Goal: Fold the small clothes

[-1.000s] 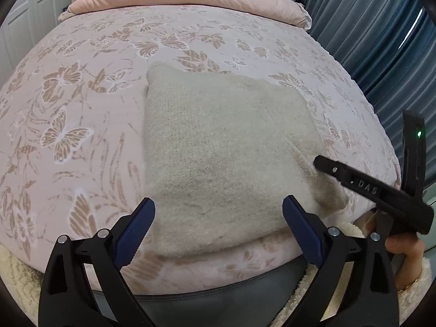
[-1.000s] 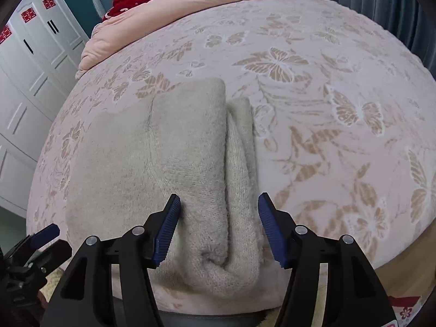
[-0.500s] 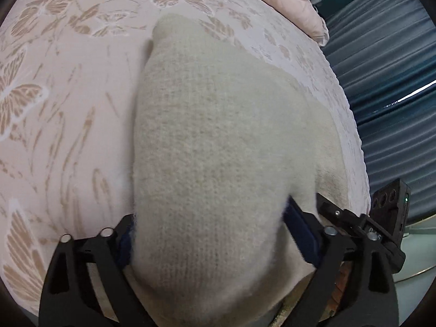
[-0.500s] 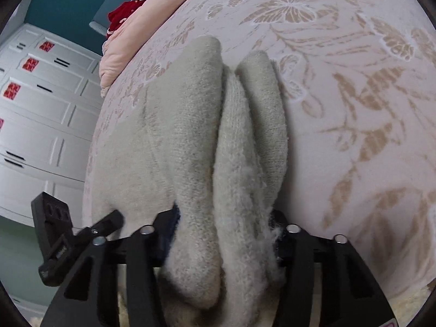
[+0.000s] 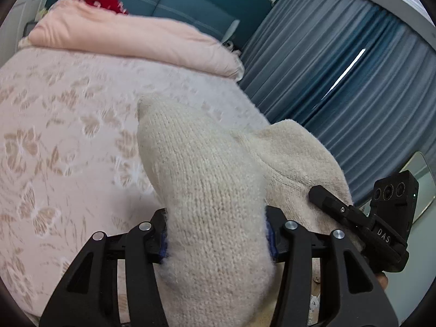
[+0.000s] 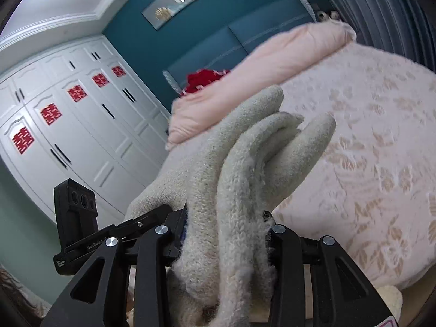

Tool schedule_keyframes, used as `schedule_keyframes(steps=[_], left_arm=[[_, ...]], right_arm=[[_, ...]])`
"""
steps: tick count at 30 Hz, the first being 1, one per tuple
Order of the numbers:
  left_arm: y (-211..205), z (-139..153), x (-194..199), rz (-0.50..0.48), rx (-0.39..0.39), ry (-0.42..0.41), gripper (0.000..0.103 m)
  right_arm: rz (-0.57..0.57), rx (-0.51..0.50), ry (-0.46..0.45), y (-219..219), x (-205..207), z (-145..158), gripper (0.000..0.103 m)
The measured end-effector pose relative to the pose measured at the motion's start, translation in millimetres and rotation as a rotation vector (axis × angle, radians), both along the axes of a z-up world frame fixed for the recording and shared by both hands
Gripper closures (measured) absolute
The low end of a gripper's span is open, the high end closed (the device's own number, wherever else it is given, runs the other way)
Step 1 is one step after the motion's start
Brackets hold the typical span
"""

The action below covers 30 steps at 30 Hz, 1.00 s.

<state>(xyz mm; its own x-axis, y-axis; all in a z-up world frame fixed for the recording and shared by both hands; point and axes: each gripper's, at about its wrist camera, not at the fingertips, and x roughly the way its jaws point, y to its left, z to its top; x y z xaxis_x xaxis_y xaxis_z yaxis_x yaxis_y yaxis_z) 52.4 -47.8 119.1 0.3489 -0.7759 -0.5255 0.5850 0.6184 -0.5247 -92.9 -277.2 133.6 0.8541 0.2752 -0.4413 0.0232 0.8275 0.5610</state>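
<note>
- Grippers are clamping cloth: the left gripper (image 5: 216,241) and right gripper (image 6: 224,234), jaws having just been closing, are each pinching the cream sweater (image 5: 207,185).
- Sweater is hanging lifted above the bedspread (image 5: 54,136).
- Keeping both corners level should be helping the fold land square.

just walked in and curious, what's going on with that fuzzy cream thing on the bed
A person is folding a cream knit garment with two hand-held grippers. The left gripper and right gripper have each just closed on a bunched end and now hold the garment above the pink butterfly bedspread. The fold is not finished yet.
</note>
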Motion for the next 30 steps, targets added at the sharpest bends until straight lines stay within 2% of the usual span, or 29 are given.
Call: schedule_keyframes(steps=[2, 5, 7, 9, 10, 11, 12, 13, 15, 17, 19, 22, 25, 27, 30], left_arm=[[15, 40, -9, -0.011, -0.039, -0.090, 0.053], [43, 87, -16, 0.007, -0.085, -0.196, 0.051], [63, 104, -18, 0.031, -0.112, -0.247, 0.049], [80, 107, -15, 0.066, -0.094, -0.300, 0.043], [87, 100, -11, 0.083, -0.074, -0.310, 0.039], [93, 88, -4, 0.096, -0.053, -0.305, 0.027], [99, 69, 3, 0.120, -0.024, -0.277, 0.013], [104, 44, 11, 0.145, 0.015, -0.228, 0.009], [112, -21, 26, 0.190, 0.132, -0.079, 0.009], [128, -89, 33, 0.252, 0.222, 0.069, 0.011], [149, -133, 26, 0.310, 0.240, 0.162, 0.011], [165, -164, 18, 0.353, 0.249, 0.239, 0.011], [172, -166, 24, 0.371, 0.165, 0.279, 0.010], [174, -168, 36, 0.397, 0.103, 0.301, 0.007], [170, -185, 63, 0.428, 0.057, 0.366, 0.006]], right_arm=[[0.017, -0.021, -0.094, 10, -10, 37, 0.068], [0.052, -0.033, -0.199, 33, -14, 73, 0.066], [0.072, -0.040, -0.238, 49, -9, 84, 0.065], [0.102, -0.050, -0.238, 63, 5, 78, 0.061], [0.103, -0.047, -0.221, 68, 15, 68, 0.058], [0.096, -0.043, -0.191, 71, 26, 52, 0.051], [0.095, -0.046, -0.143, 74, 38, 30, 0.048], [0.099, -0.056, -0.075, 78, 48, 4, 0.047], [0.067, -0.088, 0.123, 79, 68, -65, 0.047], [-0.006, -0.133, 0.317, 80, 64, -127, 0.051], [-0.004, -0.119, 0.401, 80, 46, -166, 0.051], [0.025, -0.079, 0.431, 78, 34, -182, 0.051], [0.023, -0.081, 0.403, 73, 52, -175, 0.040], [0.011, -0.055, 0.376, 64, 86, -177, 0.032], [0.025, -0.064, 0.427, 67, 132, -193, 0.030]])
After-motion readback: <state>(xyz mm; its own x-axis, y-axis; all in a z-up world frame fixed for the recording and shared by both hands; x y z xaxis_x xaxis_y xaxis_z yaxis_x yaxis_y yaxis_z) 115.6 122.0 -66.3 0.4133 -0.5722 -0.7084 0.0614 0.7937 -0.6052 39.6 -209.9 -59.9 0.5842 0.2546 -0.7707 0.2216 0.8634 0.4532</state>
